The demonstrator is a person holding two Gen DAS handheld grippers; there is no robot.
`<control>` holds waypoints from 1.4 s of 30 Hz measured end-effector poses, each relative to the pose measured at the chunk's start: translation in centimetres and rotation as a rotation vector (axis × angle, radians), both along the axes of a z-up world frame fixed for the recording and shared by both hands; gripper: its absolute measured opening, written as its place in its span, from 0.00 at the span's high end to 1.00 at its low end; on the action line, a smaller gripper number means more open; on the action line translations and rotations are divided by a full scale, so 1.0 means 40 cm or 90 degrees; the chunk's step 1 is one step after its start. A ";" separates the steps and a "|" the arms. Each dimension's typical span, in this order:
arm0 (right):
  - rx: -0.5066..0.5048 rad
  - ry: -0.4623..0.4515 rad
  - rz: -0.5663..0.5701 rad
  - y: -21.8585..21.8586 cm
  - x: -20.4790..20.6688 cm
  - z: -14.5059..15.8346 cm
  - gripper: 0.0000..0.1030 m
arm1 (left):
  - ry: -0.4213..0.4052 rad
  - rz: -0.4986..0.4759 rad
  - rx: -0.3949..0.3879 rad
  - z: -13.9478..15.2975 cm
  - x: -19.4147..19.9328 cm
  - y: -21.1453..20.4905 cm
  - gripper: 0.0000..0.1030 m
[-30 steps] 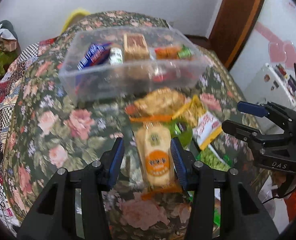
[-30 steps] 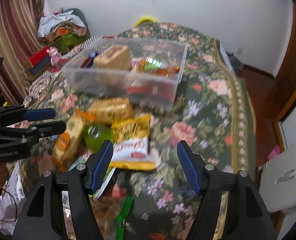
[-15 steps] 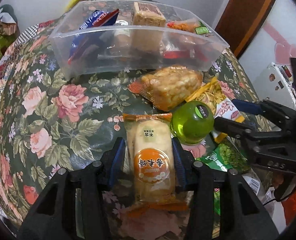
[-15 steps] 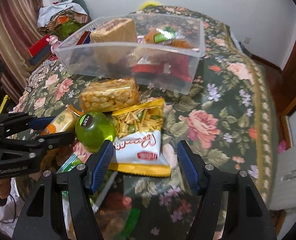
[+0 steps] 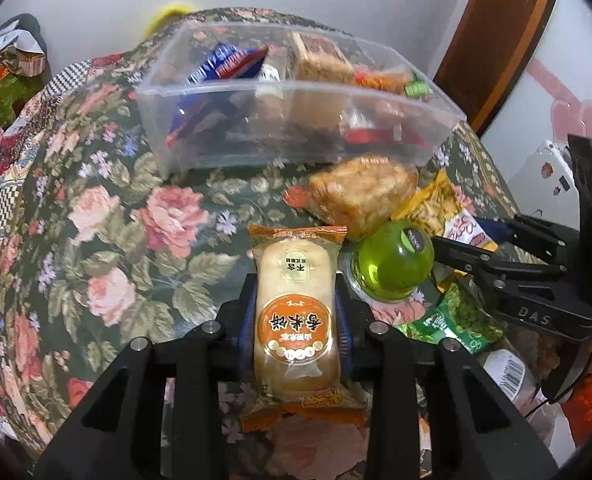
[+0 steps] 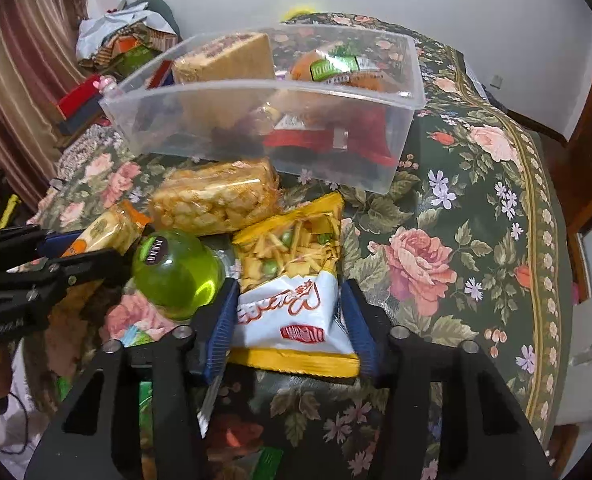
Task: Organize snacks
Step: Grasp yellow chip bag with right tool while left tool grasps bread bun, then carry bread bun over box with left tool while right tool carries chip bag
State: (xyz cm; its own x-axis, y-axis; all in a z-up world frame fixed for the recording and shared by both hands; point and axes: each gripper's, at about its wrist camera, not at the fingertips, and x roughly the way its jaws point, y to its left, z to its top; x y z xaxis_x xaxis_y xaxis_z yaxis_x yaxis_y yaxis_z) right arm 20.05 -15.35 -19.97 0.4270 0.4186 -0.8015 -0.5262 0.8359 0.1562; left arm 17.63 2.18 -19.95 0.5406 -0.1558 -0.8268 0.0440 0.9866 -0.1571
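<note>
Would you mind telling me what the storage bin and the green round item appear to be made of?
The storage bin looks like clear, slightly frosted rigid plastic: the snacks show through its walls. The green round item appears to be glossy translucent plastic or jelly packaging, with bright highlights; which one is unclear.

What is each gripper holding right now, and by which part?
The left gripper clamps the orange rice cracker pack by its long sides, around mid-length. The right gripper straddles the yellow-and-white snack bag, apparently touching its lower sides; a firm hold cannot be told.
</note>
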 end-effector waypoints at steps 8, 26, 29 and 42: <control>0.008 -0.042 -0.011 -0.024 -0.023 0.062 0.62 | -0.055 0.019 -0.006 0.093 -0.007 0.039 0.67; 0.093 -0.153 -0.036 0.008 0.023 0.254 0.62 | -0.135 0.043 0.018 0.243 0.098 0.100 0.67; 0.104 -0.165 -0.039 0.023 0.050 0.277 0.62 | -0.145 0.044 0.016 0.260 0.124 0.103 0.67; 0.118 -0.173 -0.063 0.077 0.170 0.295 0.62 | -0.159 0.055 0.025 0.276 0.267 0.087 0.67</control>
State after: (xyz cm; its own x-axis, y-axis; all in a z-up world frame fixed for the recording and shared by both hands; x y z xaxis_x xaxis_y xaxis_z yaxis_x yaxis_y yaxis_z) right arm 26.84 -12.26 -8.15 0.6605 0.4920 -0.5671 -0.4866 0.8558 0.1757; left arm 28.31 5.65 -8.92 0.7386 -0.0710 -0.6704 -0.0075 0.9935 -0.1135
